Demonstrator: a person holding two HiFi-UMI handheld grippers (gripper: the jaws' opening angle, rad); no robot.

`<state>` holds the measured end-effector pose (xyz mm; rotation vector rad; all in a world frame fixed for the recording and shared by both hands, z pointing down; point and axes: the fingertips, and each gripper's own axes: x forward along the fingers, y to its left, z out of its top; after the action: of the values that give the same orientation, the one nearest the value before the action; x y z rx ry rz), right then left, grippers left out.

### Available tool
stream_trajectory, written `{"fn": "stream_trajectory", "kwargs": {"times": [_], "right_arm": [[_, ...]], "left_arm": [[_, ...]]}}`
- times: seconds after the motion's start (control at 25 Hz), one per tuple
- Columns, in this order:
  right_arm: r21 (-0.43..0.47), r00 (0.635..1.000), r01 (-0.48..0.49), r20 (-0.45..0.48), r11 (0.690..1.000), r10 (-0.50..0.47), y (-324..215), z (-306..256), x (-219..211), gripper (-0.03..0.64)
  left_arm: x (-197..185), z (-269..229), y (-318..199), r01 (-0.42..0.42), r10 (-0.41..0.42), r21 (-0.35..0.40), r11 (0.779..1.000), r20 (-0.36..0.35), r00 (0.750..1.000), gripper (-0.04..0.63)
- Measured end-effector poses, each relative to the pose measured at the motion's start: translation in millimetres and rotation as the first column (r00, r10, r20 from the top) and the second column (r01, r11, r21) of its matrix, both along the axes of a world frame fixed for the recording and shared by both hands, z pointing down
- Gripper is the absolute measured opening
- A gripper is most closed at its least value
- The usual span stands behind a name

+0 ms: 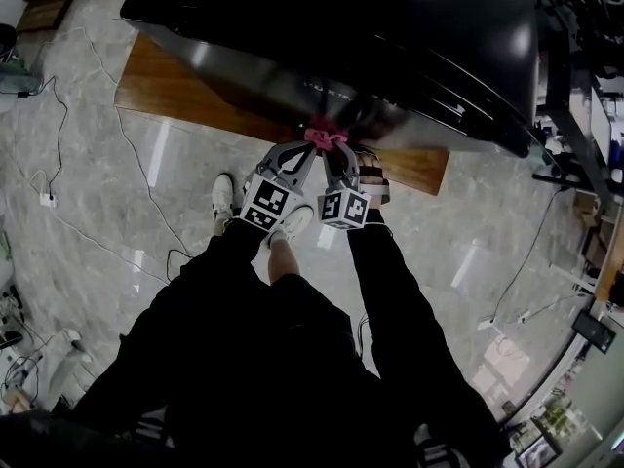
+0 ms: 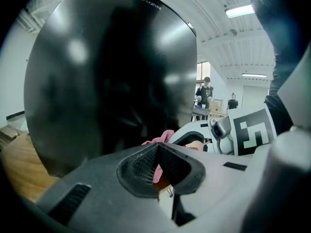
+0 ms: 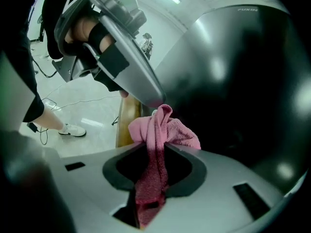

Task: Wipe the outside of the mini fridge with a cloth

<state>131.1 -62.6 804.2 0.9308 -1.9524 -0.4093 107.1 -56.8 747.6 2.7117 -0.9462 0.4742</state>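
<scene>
The black mini fridge (image 1: 390, 27) fills the top of the head view and stands on a low wooden platform (image 1: 175, 76). A pink cloth (image 1: 327, 136) is bunched against the fridge's lower front edge. Both grippers meet at it: my left gripper (image 1: 314, 146) from the left, my right gripper (image 1: 337, 150) from the right. In the right gripper view the cloth (image 3: 165, 130) runs down between the shut jaws of my right gripper (image 3: 154, 152), and the left gripper's tip (image 3: 150, 100) pinches the cloth's peak. My left gripper (image 2: 156, 147) has its jaws together, with pink cloth (image 2: 163, 136) at the tip and the glossy fridge (image 2: 107, 72) beyond.
Marble floor lies below, with cables (image 1: 58, 203) trailing at the left. The person's white shoe (image 1: 223, 198) stands just short of the platform. Shelving and equipment (image 1: 585, 96) crowd the right side. Two people (image 2: 205, 93) stand far off in the room.
</scene>
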Motion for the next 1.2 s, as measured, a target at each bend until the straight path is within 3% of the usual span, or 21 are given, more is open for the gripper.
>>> {"fn": "stream_trajectory", "kwargs": {"times": [0.2,0.36,0.56,0.68,0.84,1.2], "right_arm": [[-0.044,1.0,-0.01,-0.012,0.999,0.009,-3.1,17.6,1.1,0.114],[-0.073,0.998,-0.017,0.064,0.997,0.022,5.3,-2.8,-9.0,0.121],[0.013,0.965,-0.035,0.259,0.999,0.03,26.0,-109.5,-35.0,0.123],[0.089,0.942,-0.04,0.335,0.995,0.008,37.1,-178.6,-42.3,0.123],[0.123,0.89,-0.042,0.456,0.992,-0.018,43.2,-269.1,-39.6,0.121],[0.208,0.772,-0.019,0.624,0.978,-0.118,75.9,-434.1,-42.6,0.121]], "left_arm": [[-3.9,-0.1,-2.4,-0.006,0.006,-0.007,1.0,-0.012,1.0,0.006],[-14.9,-33.6,7.3,-0.028,0.028,-0.007,1.0,-0.066,0.997,0.006],[-39.7,-130.1,15.7,-0.021,0.033,0.071,0.997,-0.169,0.985,0.006],[-54.0,-187.7,20.6,0.0,0.021,0.111,0.994,-0.188,0.982,0.006],[-55.3,-262.2,18.8,0.022,-0.009,0.05,0.999,-0.233,0.972,0.006],[-60.0,-405.9,45.8,0.008,0.026,0.15,0.989,-0.228,0.973,0.006]]}}
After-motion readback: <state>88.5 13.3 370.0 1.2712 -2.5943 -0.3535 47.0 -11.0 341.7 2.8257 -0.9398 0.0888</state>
